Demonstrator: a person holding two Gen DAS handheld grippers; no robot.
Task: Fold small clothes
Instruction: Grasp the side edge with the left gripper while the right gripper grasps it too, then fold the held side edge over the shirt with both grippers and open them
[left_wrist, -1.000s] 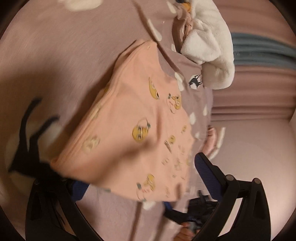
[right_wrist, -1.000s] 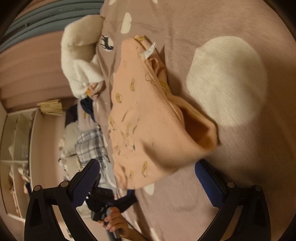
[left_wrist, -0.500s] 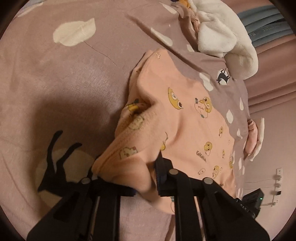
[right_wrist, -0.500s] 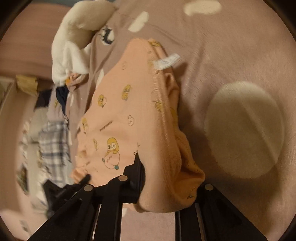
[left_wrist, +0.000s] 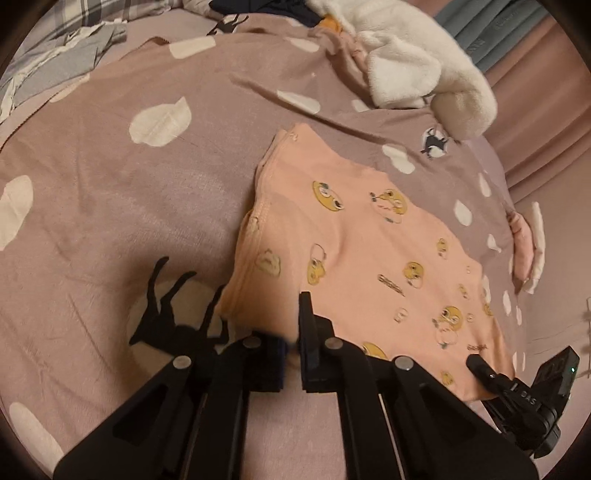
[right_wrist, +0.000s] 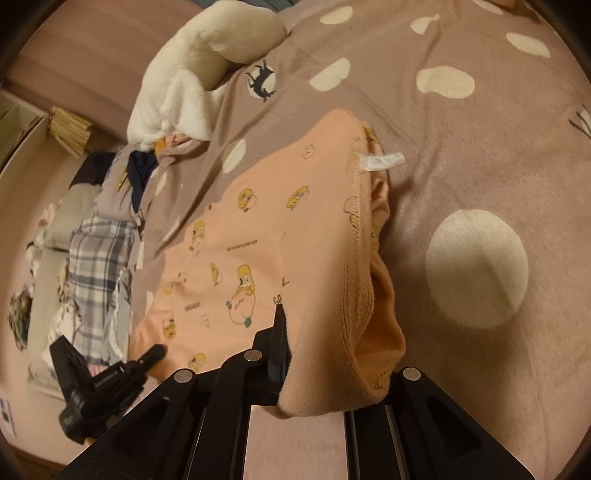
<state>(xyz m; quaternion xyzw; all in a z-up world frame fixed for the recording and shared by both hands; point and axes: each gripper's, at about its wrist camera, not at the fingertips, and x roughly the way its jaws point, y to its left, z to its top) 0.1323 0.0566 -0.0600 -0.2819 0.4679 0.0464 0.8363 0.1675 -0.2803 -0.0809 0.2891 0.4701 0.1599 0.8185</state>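
Work surface: mauve bedspread w/ cream spots and black cat figures.

Task item: peach garment w/ yellow cartoon print, lying on the bedspread, right of centre in the left wrist view. It is doubled over; stacked hems show along its left edge. In the right wrist view the same garment shows a white care label on its far right edge, and an open cuff or hem near the bottom.

Left gripper: jaws narrow, set at the near left corner of the garment. Fabric sits at the gap, but actual pinch not clear; cannot tell if it grips.

Right gripper: clamped on the near edge of the garment; fabric drapes over and hides the right finger. Left finger presses the printed face.

Each view also shows the opposite gripper at the garment's other near corner.

Other items: white fleece item at far right of the bedspread, touching a small pile of dark and pink clothes. Plaid cloth at left in the right wrist view, beyond the bedspread edge. Pink curtain at far right.
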